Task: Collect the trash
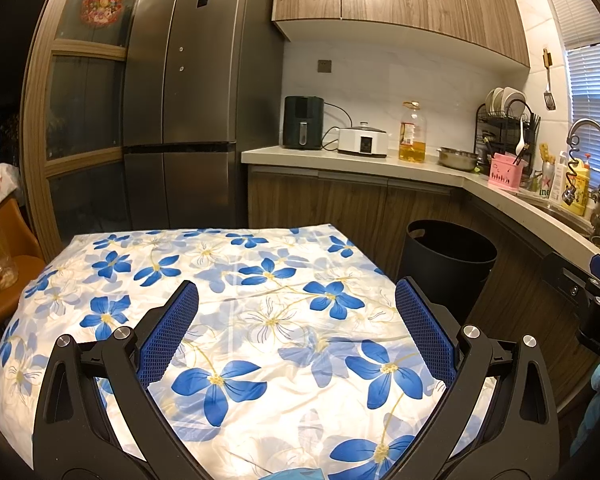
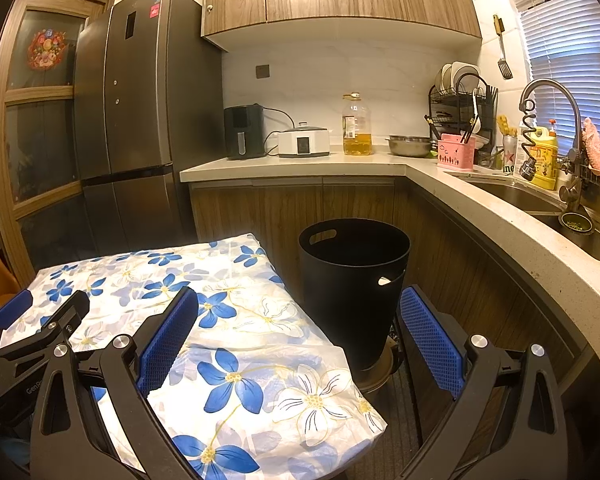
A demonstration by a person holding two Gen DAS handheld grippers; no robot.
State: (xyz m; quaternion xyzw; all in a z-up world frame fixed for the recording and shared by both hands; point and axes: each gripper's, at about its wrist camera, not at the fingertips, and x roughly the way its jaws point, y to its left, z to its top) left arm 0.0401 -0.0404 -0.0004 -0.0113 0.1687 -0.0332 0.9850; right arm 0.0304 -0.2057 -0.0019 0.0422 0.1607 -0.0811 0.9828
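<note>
Both the left claw (image 1: 297,300) and the right claw (image 2: 299,308) hang spread wide and empty over the desk with the blue-flowered cloth (image 1: 236,272). No trash shows there. The round black plastic bin (image 2: 354,276) stands just ahead of the right claw; a careless swing could tip it

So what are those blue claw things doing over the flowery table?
A person is holding two claws for collecting trash. The left claw and right claw both hang open above the table's flowered tablecloth, gripping nothing. No trash shows on the cloth. The black trash bin stands beside the table, and nothing can be seen in it.
</note>
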